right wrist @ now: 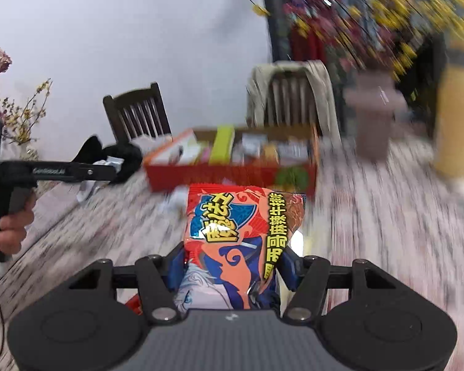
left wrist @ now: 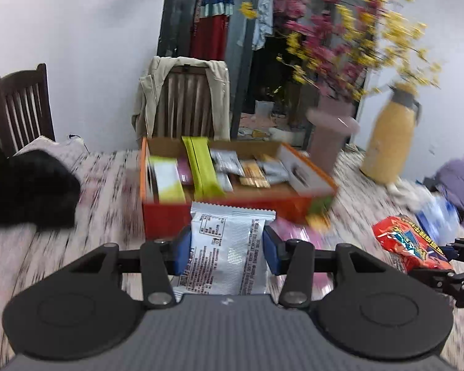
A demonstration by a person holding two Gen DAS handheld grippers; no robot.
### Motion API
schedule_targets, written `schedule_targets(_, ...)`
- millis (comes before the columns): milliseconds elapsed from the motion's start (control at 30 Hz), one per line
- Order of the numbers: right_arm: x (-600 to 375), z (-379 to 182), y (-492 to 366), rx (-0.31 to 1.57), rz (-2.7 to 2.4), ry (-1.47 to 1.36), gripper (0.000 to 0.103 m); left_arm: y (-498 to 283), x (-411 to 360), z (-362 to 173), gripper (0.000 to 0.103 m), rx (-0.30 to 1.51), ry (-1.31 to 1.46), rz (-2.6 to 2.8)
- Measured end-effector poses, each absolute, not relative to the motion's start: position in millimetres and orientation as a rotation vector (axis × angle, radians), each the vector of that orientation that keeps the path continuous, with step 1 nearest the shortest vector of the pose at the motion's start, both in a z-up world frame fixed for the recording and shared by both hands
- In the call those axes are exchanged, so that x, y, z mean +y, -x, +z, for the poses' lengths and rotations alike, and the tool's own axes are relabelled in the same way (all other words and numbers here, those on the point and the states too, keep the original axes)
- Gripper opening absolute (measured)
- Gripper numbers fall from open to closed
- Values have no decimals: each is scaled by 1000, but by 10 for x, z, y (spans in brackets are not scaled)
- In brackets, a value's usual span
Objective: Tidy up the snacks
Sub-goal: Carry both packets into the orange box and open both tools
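Patterned counter, white wall behind, motion blur throughout.

Box: orange-red, open-topped, at 12 o'clock in both views; holds a green bar upright among silver and yellow packets.

Left tongs: clenched on a silver packet, held just before the box's near wall.

Right tongs: clenched on a red bag with yellow lettering, pointing toward the box; seen at 3 o'clock in the left view.

Chairs: one bare at 10 o'clock, one draped with a beige jacket behind the box.

Vase with pink and yellow flowers, yellow flask, at 2 o'clock.

Black cloth at 9 o'clock.
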State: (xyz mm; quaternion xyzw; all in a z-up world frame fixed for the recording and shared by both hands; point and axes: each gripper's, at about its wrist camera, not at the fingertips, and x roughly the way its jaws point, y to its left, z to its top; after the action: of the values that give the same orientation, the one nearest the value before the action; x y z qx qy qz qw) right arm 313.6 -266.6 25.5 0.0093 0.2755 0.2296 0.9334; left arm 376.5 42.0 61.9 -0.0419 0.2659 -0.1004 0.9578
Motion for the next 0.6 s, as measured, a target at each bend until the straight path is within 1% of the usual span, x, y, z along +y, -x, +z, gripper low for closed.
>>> schedule_targets(133,-2498,498,-4193,557,459,0,59,-4612,366,693,48,564,105,-174)
schedule_targets(300,-2200,433,-5390,622,376,40,59,-5446,337,443,48,625,129,-82)
schedule_targets(367,-2091,336,-5699,659,351,57,59,-5619,335,302,48,668,121,-40)
schedule_targets(433,-1932,200,-5901,677,324,148,59,-5698,335,174,48,702,106,-25)
schedule_targets(600,-1705,-135,-6157,774,323,245,59,-5769,357,20,53,707,92,-25)
